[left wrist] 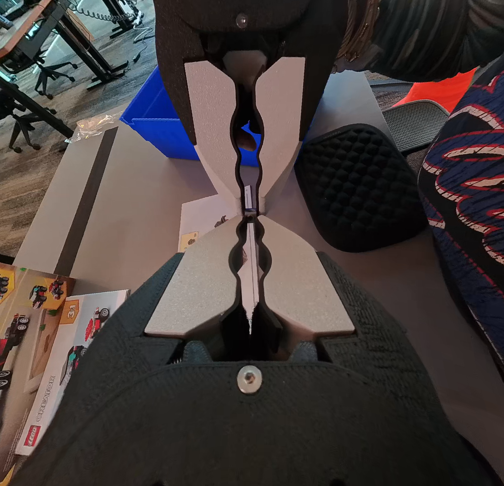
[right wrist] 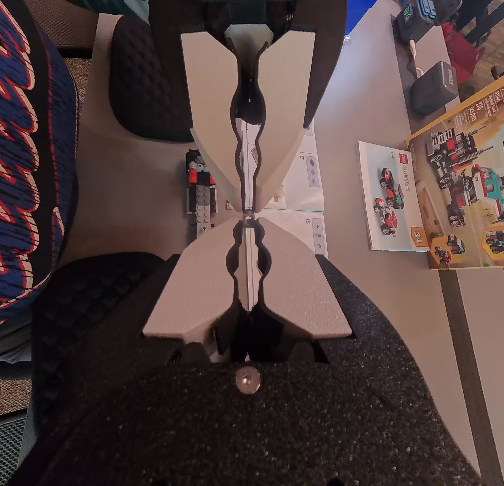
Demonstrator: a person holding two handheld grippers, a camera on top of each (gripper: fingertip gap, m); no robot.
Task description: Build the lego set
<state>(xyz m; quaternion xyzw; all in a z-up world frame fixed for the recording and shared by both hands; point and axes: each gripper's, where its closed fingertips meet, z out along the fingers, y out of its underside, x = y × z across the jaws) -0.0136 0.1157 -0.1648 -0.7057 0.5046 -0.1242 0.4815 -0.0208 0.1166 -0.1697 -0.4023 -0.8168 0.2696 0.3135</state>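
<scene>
My left gripper [left wrist: 249, 218] and my right gripper [right wrist: 248, 223] meet tip to tip above the grey table [left wrist: 131, 200]. Both are nearly shut. A small dark grey lego piece with a round hole [right wrist: 248, 221] is pinched at my right tips, and a small grey piece [left wrist: 249, 214] sits at my left tips, where the two grippers touch. The right gripper enters the left wrist view from the top [left wrist: 249, 206]; the left gripper does the same in the right wrist view [right wrist: 248, 209]. A partly built black, red and grey model [right wrist: 199, 189] lies on the table to the left of the tips.
An open instruction booklet [right wrist: 294, 189] lies under the grippers. A second booklet [right wrist: 390, 197] and the set's box [right wrist: 463, 186] lie at the right. A blue bin [left wrist: 155, 129] stands behind, a black padded rest [left wrist: 360, 186] beside it. A person's patterned clothing [left wrist: 469, 200] is close. Both grippers' tips are close together, under 4 cm apart.
</scene>
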